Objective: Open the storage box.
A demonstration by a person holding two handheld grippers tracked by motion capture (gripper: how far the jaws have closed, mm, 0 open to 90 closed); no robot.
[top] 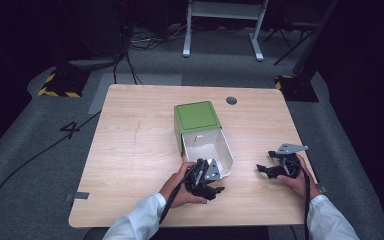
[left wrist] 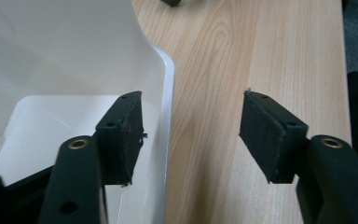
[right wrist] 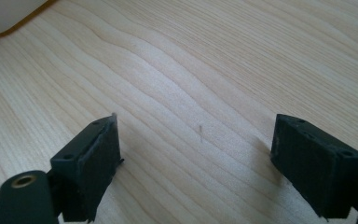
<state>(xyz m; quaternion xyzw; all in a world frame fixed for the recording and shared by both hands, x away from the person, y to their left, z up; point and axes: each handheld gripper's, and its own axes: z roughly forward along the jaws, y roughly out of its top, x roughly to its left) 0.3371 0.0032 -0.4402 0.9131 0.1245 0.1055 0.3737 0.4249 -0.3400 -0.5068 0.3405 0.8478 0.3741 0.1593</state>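
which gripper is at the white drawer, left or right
The left gripper: its open jaws straddle the rim of the white drawer pulled out of the green box. The right gripper hangs open over bare table, apart from the drawer.

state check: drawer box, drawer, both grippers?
green box: upright on table, front open
white drawer: pulled out, looks empty
left gripper: open, jaws straddling the drawer's front rim
right gripper: open, holding nothing, over bare table
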